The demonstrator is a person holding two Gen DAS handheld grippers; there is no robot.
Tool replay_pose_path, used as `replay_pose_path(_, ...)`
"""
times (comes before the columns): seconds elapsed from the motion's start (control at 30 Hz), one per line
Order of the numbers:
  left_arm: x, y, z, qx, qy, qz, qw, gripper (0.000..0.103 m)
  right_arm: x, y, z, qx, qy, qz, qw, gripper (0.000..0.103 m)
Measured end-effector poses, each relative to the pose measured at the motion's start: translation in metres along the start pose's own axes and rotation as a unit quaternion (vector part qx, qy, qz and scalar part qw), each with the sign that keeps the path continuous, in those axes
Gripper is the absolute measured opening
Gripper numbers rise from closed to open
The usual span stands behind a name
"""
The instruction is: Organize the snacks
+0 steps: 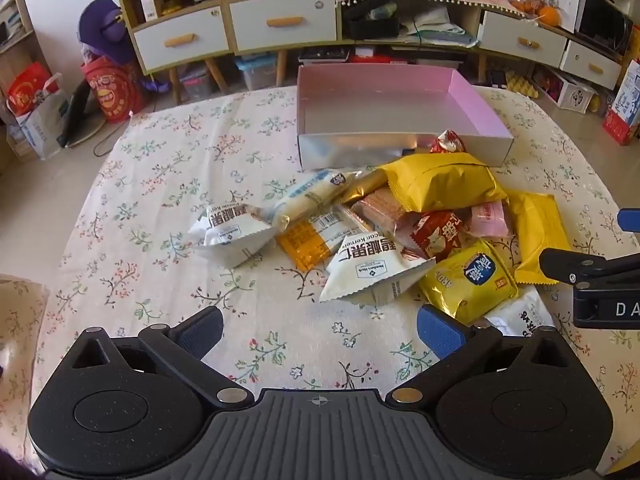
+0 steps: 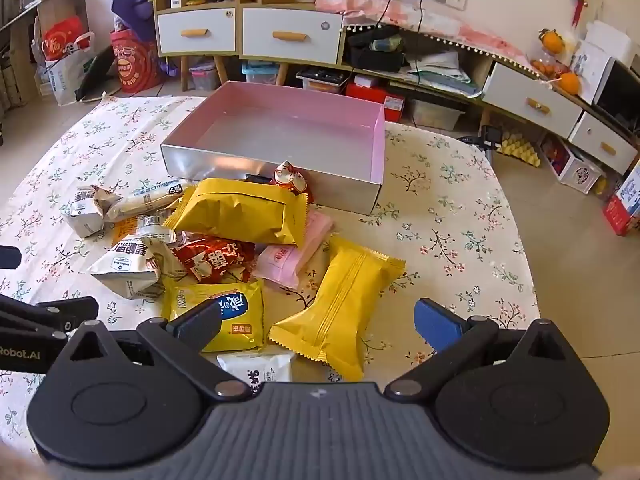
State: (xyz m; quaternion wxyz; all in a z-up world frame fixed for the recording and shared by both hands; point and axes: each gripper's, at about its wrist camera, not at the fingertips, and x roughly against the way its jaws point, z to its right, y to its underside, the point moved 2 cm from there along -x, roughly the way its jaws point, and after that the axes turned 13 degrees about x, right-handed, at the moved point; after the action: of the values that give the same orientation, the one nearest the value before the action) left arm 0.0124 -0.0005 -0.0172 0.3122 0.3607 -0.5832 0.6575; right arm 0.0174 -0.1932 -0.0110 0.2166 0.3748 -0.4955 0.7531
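Both claws wide – left claw (image 1: 320, 330) | right claw (image 2: 318, 326) | snacks (image 2: 240, 216) piled beside box (image 2: 272, 162)

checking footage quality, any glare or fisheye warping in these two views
Left wrist view: strong barrel distortion bows the white-drawered wooden cabinet; the silver front wall of the pink-lined box reflects light. Right wrist view: glare on the shiny yellow foil snack packet; corners vignette dark.

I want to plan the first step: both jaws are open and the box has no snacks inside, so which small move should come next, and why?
Probably lower the right gripper onto the flat yellow packet just ahead of its open jaws. That packet lies at the pile's edge with nothing on top of it, and the pink-lined box beyond it is empty. The left gripper holds nothing.
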Motion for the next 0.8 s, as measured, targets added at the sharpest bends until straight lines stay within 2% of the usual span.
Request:
replay_pose_path(0.33,0.0058,0.0011,0.0009,0.005,0.01,0.015,0.9998,0.103,-0.0031,0.0043,-0.0042,0.007,0.001,0.002,1.0,0.103)
replay_pose_path(0.8,0.0052,0.0014,0.0007,0.006,0.014,0.013,0.9998,0.103,-0.0039,0.002,-0.0045,0.009,-0.001,0.002,1.0,0.103)
